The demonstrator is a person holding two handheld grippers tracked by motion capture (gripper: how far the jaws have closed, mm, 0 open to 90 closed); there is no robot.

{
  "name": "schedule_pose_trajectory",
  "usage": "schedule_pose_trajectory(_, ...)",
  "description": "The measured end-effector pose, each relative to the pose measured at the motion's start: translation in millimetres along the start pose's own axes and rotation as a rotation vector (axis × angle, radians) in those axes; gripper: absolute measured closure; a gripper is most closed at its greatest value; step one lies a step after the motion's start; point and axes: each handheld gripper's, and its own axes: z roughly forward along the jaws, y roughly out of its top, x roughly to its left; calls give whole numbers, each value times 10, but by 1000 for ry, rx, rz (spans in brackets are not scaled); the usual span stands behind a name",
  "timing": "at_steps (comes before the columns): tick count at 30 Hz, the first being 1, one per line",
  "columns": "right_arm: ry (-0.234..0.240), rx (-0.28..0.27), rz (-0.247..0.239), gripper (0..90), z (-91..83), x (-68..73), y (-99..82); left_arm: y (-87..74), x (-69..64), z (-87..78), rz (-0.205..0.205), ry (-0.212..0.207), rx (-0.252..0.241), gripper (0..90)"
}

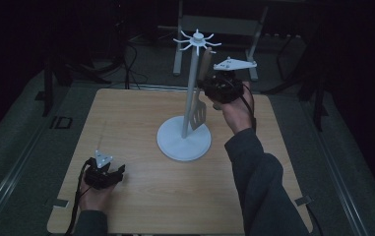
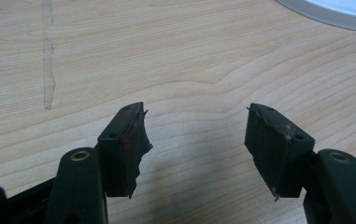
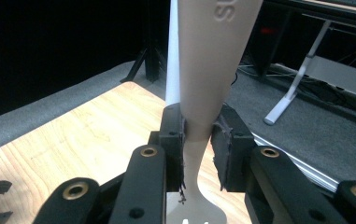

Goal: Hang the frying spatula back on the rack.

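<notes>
Black jaws of the right gripper (image 3: 198, 154) are pinching a slotted spatula (image 3: 208, 70) by its neck.
Its handle is pointing up beside the white hook stand (image 1: 191, 93); the left gripper (image 2: 196, 149) is lying spread on the table (image 1: 126, 118), well apart.

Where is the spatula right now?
In the high view the spatula hangs upright right of centre, beside the white stand's pole, its blade just above the round base. The right gripper is clamped on its handle.

Dim room, grey carpet floor (image 1: 22, 123), light wooden table (image 1: 140, 196) (faint scuff), grey metal frame (image 1: 219, 24) behind
</notes>
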Motion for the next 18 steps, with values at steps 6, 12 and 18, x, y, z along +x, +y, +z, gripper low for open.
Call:
schedule_pose_trajectory(6,-13,-28,11,637,-25,-4,-45,0,-4,0,2,-1,0,384)
schedule_pose_trajectory(12,-19,-35,10,395,-75,20,-34,1,-6,1,4,-2,3,384)
schedule_pose_trajectory(18,-40,-27,25,297,-86,-9,-87,1,-5,1,4,-2,2,384)
